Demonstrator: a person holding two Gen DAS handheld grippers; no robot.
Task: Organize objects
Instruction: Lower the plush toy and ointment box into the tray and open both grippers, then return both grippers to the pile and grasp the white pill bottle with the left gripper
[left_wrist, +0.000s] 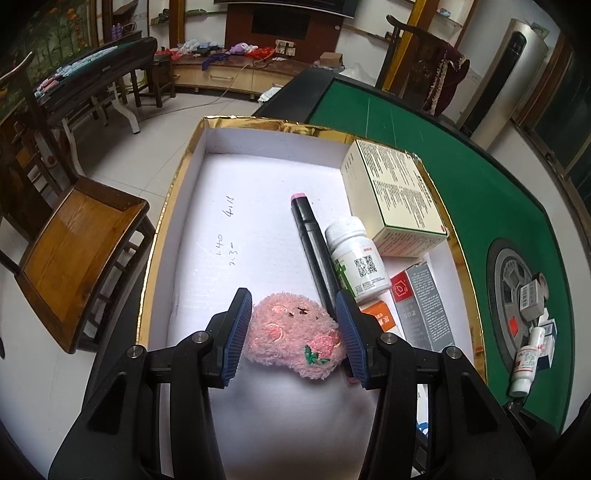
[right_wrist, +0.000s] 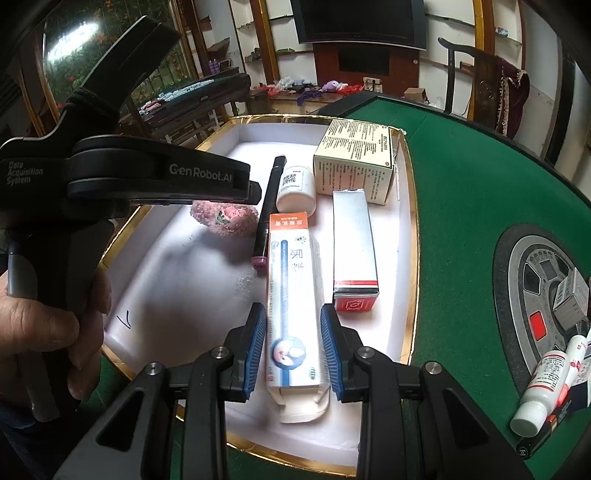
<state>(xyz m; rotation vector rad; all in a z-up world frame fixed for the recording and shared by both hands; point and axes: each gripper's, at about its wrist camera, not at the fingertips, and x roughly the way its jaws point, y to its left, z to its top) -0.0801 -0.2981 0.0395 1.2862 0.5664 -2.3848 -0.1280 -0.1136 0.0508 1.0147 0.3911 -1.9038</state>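
Partly hidden, pink plush (left_wrist: 295, 334) sits between left hand-held gripper's (left_wrist: 293, 332) parted pads; right hand-held gripper (right_wrist: 293, 354) clamps carton (right_wrist: 293, 314).

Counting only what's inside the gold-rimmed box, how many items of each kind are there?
In the gold-rimmed box:
Cartons: 3 (cream carton, silver carton, orange-and-white carton)
Bottles: 1 (white bottle)
Markers: 1 (black marker)
Plush toys: 1 (pink plush)
Total: 6
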